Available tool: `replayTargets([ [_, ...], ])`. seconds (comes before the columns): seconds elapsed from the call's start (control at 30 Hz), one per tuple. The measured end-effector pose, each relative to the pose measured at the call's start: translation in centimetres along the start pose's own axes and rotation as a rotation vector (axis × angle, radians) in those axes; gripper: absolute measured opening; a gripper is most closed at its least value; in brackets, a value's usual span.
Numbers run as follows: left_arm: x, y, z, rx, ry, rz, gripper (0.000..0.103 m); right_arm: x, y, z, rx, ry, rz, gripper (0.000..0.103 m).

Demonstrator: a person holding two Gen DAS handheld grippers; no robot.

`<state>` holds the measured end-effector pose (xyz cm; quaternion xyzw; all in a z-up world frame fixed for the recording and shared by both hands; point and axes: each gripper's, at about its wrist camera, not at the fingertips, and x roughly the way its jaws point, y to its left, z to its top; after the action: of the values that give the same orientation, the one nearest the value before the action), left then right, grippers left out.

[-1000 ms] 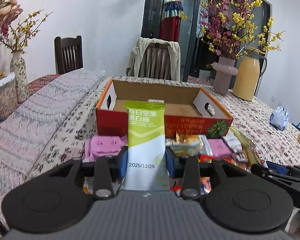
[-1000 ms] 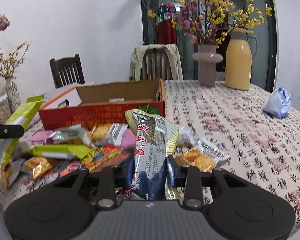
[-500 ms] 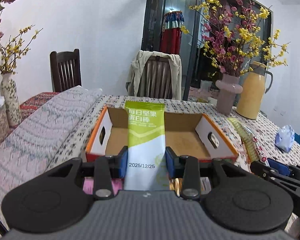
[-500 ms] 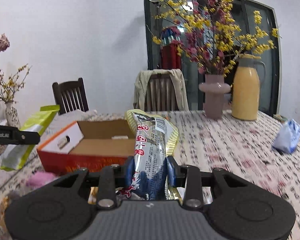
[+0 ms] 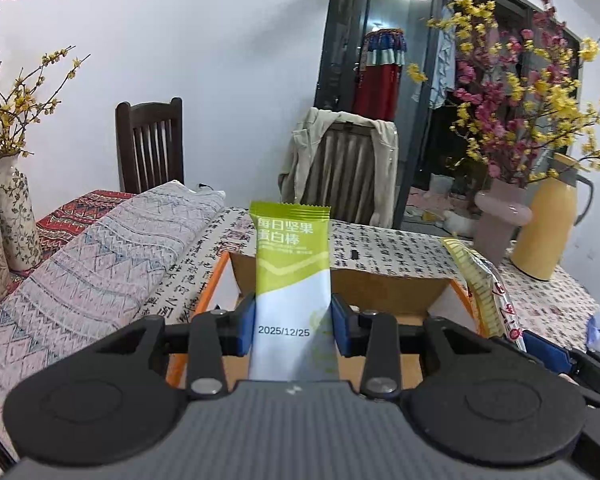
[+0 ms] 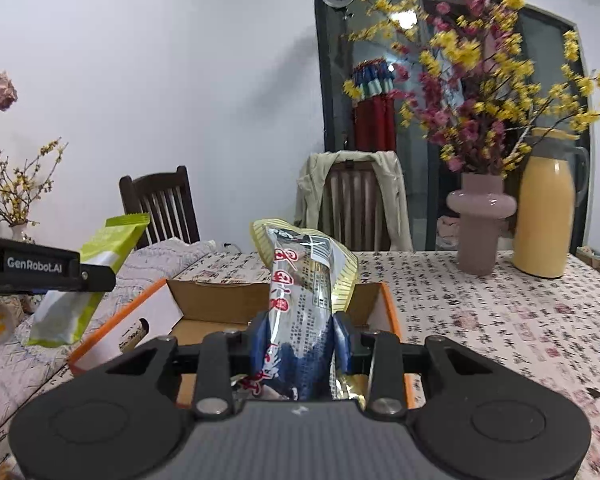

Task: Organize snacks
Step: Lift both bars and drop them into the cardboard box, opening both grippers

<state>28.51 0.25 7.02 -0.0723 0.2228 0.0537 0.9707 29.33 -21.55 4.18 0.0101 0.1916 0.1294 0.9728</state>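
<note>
The left gripper point(image 5: 293, 330) clamps a green-and-white protein bar packet point(image 5: 292, 280); the right gripper point(image 6: 300, 338) clamps a silver-and-blue snack pack point(image 6: 302, 304). Both hang above the open orange cardboard box point(image 6: 216, 306) just ahead. The 2 grippers sit close, so simultaneous drops risk collision.

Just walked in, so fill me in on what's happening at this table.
A person is sorting snacks with a claw in each hand. The left claw is shut on a green-and-white protein bar, and the right claw is shut on a silver-and-blue snack pack. Both packets are held over the open cardboard box, not yet dropped in.
</note>
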Motion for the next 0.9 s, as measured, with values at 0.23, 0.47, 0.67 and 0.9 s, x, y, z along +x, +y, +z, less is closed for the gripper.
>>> replayTargets([
  [0.23, 3.9, 1.2, -0.2, -0.033, 0.03, 0.056, 0.039, 4.6, 0.0, 0.0, 0.025, 0.024, -0.002, 0.033],
  [0.47, 5.8, 2.1, -1.2, -0.058, 0.032, 0.053, 0.039, 6.9, -1.4, -1.3, 0.058, 0.063, 0.003, 0.034],
  [0.67, 5.1, 2.1, -1.6, -0.062, -0.017, 0.022, 0.068, 7.0, -1.3, -1.8, 0.058, 0.078, 0.009, 0.044],
  [0.9, 3.7, 2.1, -1.6, -0.083, -0.082, 0.039, 0.103, 6.1, -2.0, -1.7, 0.099, 0.036, -0.005, 0.103],
])
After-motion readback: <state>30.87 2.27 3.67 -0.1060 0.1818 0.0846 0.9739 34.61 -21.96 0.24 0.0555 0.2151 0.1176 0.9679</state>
